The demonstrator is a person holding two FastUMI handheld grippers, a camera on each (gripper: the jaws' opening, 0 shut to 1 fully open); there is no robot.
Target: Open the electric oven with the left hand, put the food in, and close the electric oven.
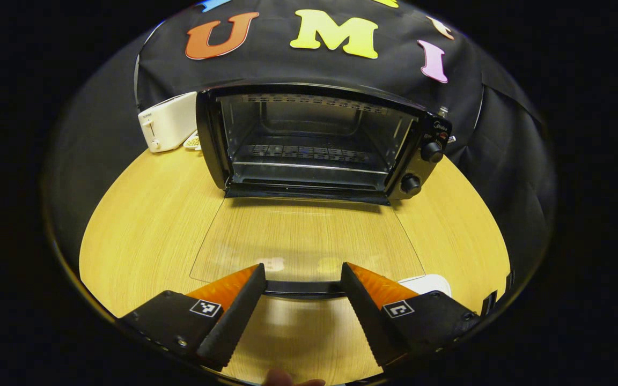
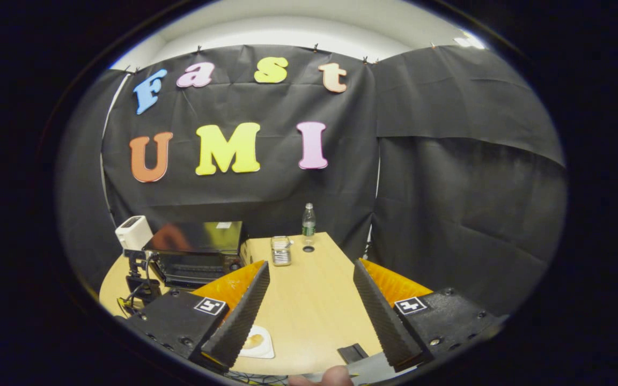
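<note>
Standing at the back of a pale wood-grain table, the black electric oven is seen with its glass door folded flat, the wire rack inside bare. The left gripper is spread open just above the door's dark handle, touching nothing. Two round knobs are counted on the oven's right panel. A white toaster stands beside it. The right gripper is likewise parted and empty, above a white plate carrying the golden food. One bottle stands farther back.

My views are dim at the rims, where the fisheye bends the pale wooden tabletop into a bowl. Overhead light puts soft reflections on the lowered clear glass oven door. The white plate beside my finger looks slightly blurred, perhaps out of focus.
</note>
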